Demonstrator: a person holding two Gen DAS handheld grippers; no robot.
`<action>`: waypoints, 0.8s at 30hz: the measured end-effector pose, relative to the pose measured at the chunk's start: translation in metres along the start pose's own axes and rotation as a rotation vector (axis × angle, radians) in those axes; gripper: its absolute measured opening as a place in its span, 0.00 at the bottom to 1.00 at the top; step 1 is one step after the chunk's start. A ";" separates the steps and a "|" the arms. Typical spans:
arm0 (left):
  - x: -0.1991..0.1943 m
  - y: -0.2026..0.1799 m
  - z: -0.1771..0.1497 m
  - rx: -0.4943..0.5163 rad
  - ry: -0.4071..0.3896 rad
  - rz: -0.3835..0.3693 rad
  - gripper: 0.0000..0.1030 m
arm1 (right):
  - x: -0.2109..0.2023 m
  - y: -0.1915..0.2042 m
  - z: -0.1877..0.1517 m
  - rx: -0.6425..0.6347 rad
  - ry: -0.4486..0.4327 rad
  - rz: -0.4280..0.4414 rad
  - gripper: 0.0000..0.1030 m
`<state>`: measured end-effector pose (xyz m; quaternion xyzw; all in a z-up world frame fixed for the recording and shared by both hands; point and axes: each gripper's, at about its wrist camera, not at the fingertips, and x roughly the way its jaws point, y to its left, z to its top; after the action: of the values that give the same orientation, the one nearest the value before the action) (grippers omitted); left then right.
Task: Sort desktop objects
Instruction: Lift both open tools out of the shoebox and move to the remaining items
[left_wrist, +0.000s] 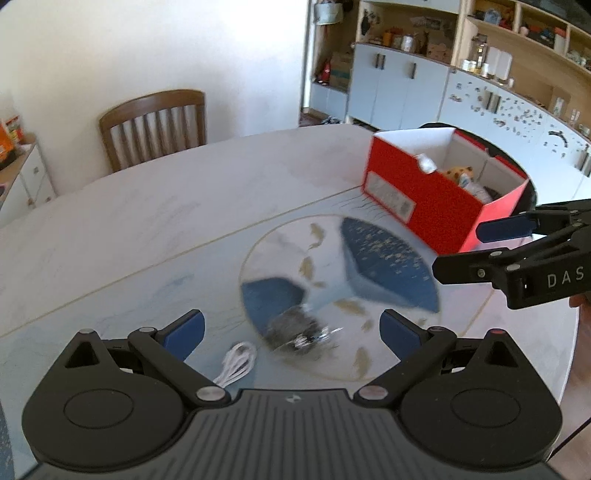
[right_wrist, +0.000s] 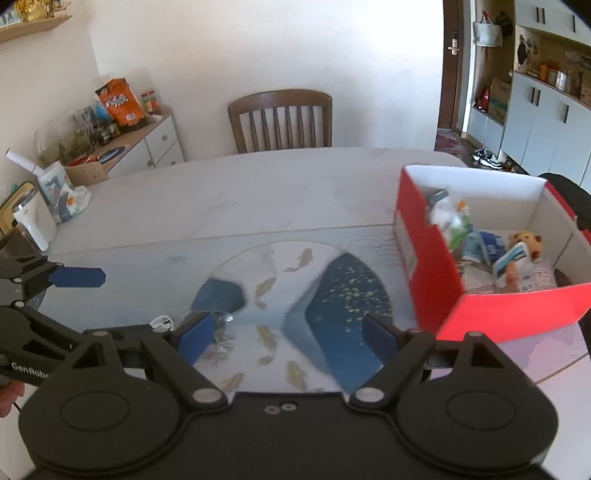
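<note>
Black tongs (left_wrist: 291, 330), blue pads (left_wrist: 184, 334)

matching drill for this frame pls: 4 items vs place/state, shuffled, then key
1 red box
2 white cable
3 wooden chair
4 right gripper

A coiled on the mat, near the left gripper
B at the table's far side
C jaws open, nothing between them
D open-topped, items inside

Pairs: 1-D, 2-A, 3-B, 4-C
</note>
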<state>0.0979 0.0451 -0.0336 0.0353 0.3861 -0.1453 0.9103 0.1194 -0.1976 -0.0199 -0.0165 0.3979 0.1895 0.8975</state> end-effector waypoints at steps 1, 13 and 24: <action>0.001 0.005 -0.002 -0.009 0.006 -0.002 0.99 | 0.004 0.004 0.000 -0.001 0.007 0.001 0.84; 0.028 0.041 -0.021 -0.013 0.058 -0.008 0.99 | 0.046 0.050 0.002 -0.009 0.045 -0.007 0.84; 0.053 0.055 -0.037 0.006 0.095 -0.041 0.98 | 0.083 0.077 -0.002 -0.007 0.098 -0.025 0.84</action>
<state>0.1233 0.0914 -0.0999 0.0368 0.4292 -0.1631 0.8876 0.1415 -0.0995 -0.0717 -0.0338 0.4407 0.1783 0.8791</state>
